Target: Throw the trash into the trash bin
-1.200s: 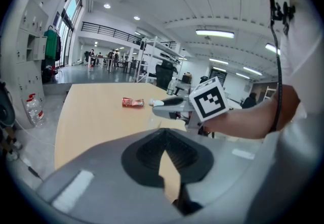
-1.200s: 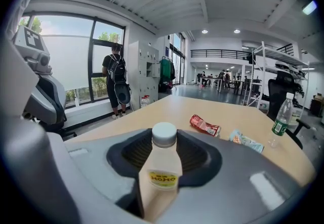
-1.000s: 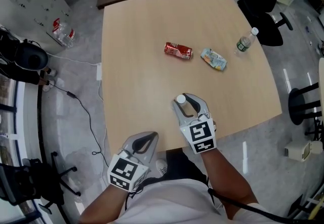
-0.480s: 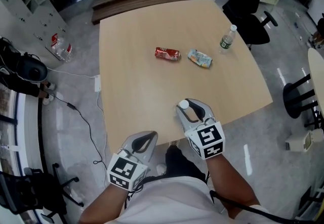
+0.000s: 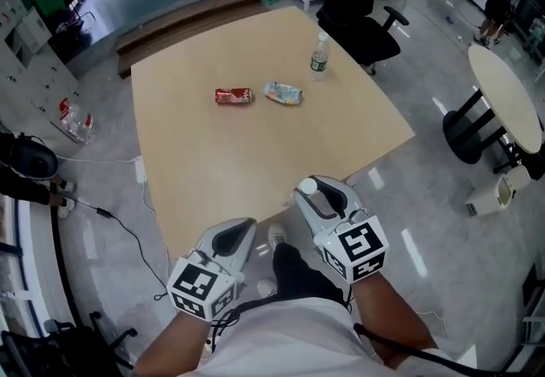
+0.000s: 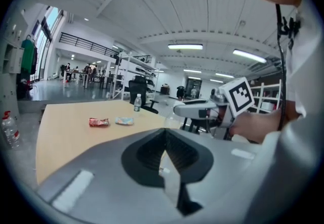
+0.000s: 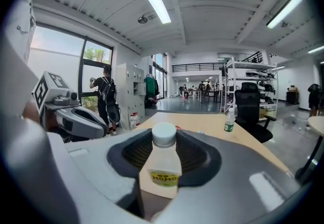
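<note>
The right gripper (image 5: 324,197), at lower centre of the head view, has its jaws closed round a small bottle (image 7: 161,167), pinching it on the body at the level of the yellow label, with the white cap standing up past the fingertips; the left gripper (image 5: 232,239), lower left of that view, has its jaws pressed together, with nothing identifiable between them. The bottle looks like thin clear plastic and seems nearly empty, so it is probably very light, smooth and round, likely to dent under a hard squeeze and to twist or slide out under a weak one; the present hold, across the widest part just under the shoulder, looks like the sensible place, since the neck is narrower and the cap offers little to bear on. More trash lies on the table (image 5: 255,154) in the upper middle of the head view: a crushed red can (image 5: 232,96), just beside it a crumpled wrapper (image 5: 283,94), and further up and to the right an upright bottle (image 5: 319,54). The can should be stiff and light, best taken across its flattened sides; the wrapper is soft and thin, needing a pinch on a raised fold; the upright bottle could tip if nudged. No trash bin can be made out with certainty in any view.
</note>
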The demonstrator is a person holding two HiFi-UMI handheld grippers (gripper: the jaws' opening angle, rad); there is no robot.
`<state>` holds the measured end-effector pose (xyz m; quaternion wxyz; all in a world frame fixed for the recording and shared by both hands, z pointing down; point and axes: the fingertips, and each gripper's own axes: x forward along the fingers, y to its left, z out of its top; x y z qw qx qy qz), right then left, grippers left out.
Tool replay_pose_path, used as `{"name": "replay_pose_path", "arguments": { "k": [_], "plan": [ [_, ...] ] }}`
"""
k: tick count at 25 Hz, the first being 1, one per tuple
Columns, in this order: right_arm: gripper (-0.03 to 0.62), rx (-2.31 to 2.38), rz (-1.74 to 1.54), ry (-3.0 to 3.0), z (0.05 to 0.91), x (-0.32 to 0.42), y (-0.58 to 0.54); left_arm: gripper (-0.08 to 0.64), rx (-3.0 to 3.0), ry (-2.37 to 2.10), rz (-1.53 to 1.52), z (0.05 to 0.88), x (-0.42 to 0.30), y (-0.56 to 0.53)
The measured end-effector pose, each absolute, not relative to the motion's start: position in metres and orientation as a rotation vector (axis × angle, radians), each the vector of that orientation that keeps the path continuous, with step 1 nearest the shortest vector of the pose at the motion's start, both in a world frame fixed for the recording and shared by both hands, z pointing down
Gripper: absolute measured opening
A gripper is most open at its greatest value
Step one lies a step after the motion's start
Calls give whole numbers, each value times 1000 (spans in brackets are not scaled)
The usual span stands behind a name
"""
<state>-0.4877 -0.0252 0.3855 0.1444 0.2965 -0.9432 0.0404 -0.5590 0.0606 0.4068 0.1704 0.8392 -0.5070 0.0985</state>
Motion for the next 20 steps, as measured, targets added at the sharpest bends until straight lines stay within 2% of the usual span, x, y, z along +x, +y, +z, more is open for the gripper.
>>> {"name": "replay_pose_path", "arguments": {
  "k": [14, 20],
  "plan": [
    [146, 1324, 179, -2576, 376, -330, -6, 6, 2610, -1085, 375, 405, -444, 43],
    [146, 1570, 158, -2434, 368, -231, 3, 6, 2722, -823, 412, 410, -352, 21]
  ]
}}
